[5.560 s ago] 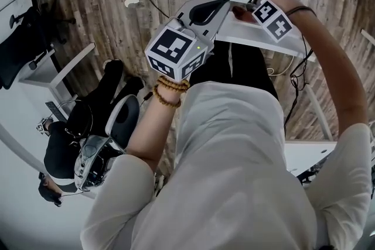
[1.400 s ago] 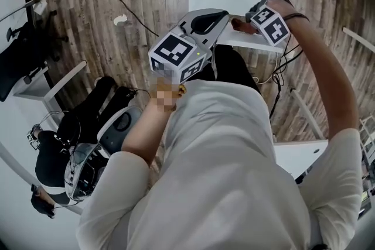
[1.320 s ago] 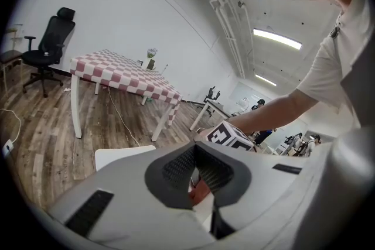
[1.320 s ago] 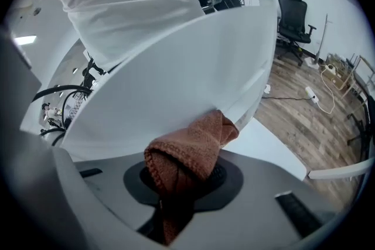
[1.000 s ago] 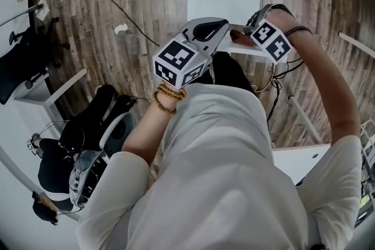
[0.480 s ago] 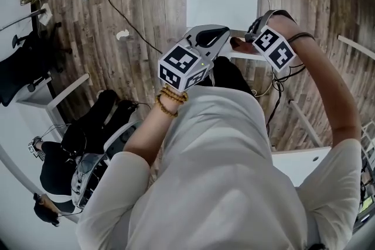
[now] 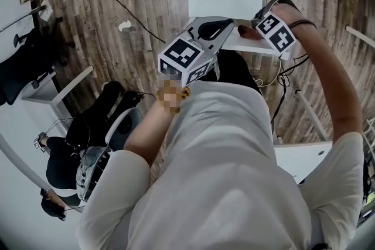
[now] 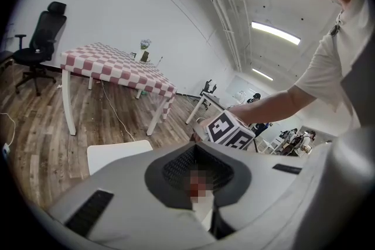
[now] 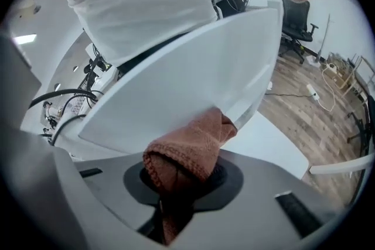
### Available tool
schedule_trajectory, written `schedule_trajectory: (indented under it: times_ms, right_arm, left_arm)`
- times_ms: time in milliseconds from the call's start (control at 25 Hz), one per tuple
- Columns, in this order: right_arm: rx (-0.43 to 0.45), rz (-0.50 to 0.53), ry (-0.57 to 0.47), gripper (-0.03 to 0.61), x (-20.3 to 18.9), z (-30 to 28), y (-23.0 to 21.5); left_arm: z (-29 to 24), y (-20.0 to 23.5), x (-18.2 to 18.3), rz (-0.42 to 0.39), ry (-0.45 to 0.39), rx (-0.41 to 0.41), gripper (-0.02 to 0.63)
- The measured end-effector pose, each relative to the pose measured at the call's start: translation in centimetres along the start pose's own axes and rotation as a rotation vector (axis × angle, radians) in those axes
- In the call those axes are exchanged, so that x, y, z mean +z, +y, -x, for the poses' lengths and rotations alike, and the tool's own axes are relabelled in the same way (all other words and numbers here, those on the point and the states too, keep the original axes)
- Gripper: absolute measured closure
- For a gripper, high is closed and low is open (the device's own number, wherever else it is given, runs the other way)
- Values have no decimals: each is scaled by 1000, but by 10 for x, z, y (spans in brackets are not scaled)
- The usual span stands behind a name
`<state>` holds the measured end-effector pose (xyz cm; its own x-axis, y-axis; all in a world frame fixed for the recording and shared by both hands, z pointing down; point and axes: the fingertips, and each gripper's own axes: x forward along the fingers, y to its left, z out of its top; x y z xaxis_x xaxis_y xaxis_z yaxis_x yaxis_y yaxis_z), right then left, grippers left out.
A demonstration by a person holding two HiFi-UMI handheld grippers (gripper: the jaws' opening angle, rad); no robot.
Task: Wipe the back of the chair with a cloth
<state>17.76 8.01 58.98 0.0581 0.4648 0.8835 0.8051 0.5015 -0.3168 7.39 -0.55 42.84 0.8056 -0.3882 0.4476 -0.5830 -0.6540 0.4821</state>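
We've barely shifted since a moment ago. Our right gripper [image 9: 179, 191] clamps the cloth [image 9: 192, 148] against the chair back [image 9: 193, 76]. Our left gripper [image 8: 198, 181] has its jaws together, empty. Dragging hard could pull the cloth free.

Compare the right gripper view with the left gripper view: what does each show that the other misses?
Right gripper view only: the brown cloth clamped in the right gripper, its free end against the lower edge of the white chair back.
Left gripper view only: the checkered table, and the marker cube of the right gripper seen from outside.
Both: the white chair seat, the wooden floor and the person's white shirt.
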Motion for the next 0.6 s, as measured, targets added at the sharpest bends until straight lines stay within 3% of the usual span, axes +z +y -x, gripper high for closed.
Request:
schedule_trajectory:
  times_ms: [600]
  right_arm:
    - [95,-52,-5,482,-37,-66,-9]
  left_arm:
    - [-14,3,-4,37,6,-18,614]
